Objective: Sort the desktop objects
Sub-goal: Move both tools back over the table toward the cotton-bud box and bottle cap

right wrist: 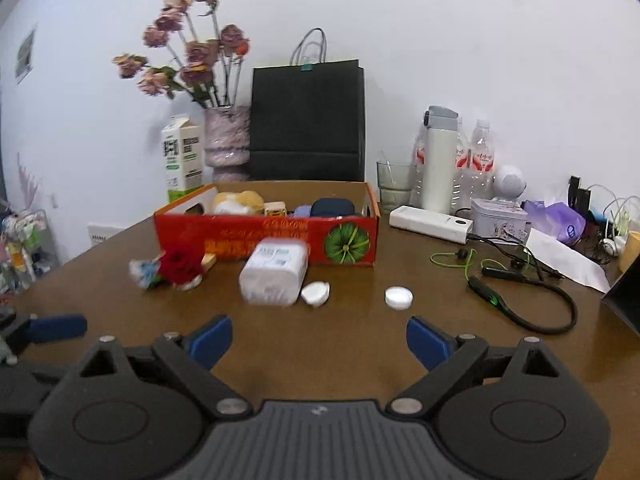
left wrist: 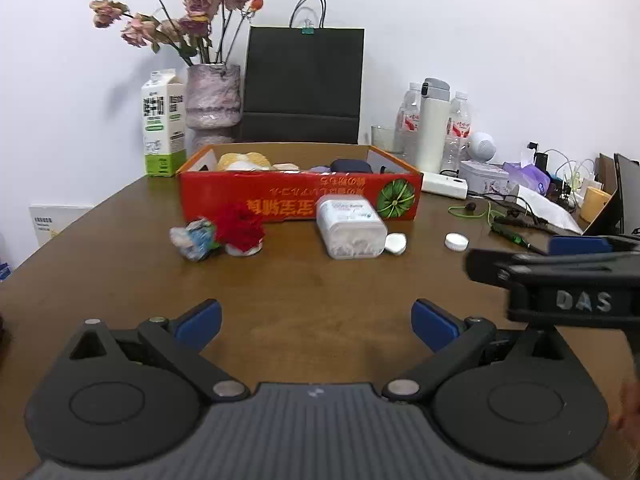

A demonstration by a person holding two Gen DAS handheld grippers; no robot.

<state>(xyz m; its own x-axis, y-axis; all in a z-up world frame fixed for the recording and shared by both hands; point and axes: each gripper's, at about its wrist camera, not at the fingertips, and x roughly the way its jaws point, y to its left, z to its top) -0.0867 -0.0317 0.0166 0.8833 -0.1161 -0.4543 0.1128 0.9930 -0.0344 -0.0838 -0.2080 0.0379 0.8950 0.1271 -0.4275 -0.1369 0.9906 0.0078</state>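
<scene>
Judging from how things lie, the sorting is only partly done: a yellow plush toy point(left wrist: 244, 161), a dark pouch point(left wrist: 349, 165) and other small things are already gathered in the red box point(left wrist: 300, 196). Still left on the worktop point(left wrist: 320, 292) in front of it are a crumpled wrapper point(left wrist: 194, 238), a red flower point(left wrist: 242, 228), a white container point(left wrist: 350, 226) on its side, a small white lid point(left wrist: 395, 243) and a white cap point(left wrist: 457, 241). Nothing is held: the left claw point(left wrist: 318, 320) and the right claw point(right wrist: 319, 338) are both spread wide and empty, well short of these things.
</scene>
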